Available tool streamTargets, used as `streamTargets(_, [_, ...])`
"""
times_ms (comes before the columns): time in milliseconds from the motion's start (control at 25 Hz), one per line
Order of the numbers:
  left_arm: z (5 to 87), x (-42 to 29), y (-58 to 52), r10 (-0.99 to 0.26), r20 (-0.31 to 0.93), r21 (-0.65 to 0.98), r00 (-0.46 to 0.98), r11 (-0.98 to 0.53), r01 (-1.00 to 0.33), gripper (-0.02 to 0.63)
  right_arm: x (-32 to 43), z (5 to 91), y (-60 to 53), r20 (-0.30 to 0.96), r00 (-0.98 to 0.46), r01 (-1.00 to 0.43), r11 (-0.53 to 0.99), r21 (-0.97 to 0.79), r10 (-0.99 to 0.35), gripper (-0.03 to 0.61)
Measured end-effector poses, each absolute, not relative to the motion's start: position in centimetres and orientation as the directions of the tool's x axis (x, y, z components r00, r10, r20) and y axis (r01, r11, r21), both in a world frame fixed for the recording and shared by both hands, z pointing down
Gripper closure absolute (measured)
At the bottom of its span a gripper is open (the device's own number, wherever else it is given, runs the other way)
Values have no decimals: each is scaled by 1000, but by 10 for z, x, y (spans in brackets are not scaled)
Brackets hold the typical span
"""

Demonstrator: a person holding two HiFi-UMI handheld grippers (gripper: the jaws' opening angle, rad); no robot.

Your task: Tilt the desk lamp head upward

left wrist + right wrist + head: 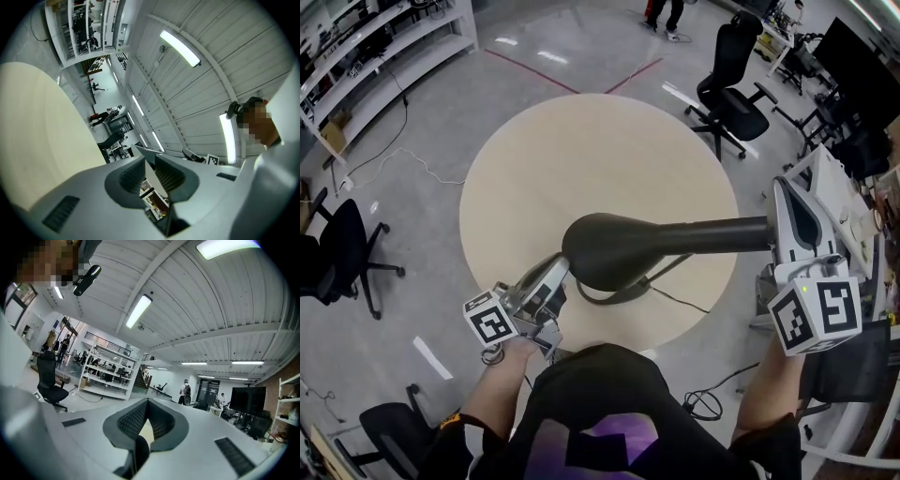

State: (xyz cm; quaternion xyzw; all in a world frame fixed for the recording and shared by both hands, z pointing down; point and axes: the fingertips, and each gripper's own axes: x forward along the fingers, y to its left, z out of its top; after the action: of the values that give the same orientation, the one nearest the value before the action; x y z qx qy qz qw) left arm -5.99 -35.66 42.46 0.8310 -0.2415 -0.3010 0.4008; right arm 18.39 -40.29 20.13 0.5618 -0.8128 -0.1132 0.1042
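Our left tool (555, 274), its jaws a narrow slit apart and holding nothing, sits against the near-left edge of the dark lamp head (614, 248). To the right, our right tool (786, 199) is closed on the lamp arm (712, 234). Both hang above the round tabletop (581, 150).

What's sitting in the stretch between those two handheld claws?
The dark desk lamp: its head lies by the left gripper and its arm runs toward the right gripper, over the round table. The head view shows this.
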Motion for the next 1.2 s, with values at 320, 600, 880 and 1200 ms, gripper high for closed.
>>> streamTargets(320, [378, -89, -363, -653, -328, 721, 682, -640, -266, 500, 193, 217, -396, 54, -330, -910, 333, 246, -942, 565])
streamTargets(600, [331, -95, -367, -646, -364, 647, 671, -694, -316, 500, 216, 235, -393, 74, -283, -940, 292, 178, -956, 565])
streamTargets(880, [287, -91, -367, -612, -371, 560, 698, -747, -357, 502, 218, 254, -384, 86, -301, -943, 310, 123, -950, 565])
streamTargets(1200, [253, -90, -369, -578, -388, 500, 718, -786, -363, 502, 214, 264, -384, 117, -312, -944, 322, 71, -943, 565])
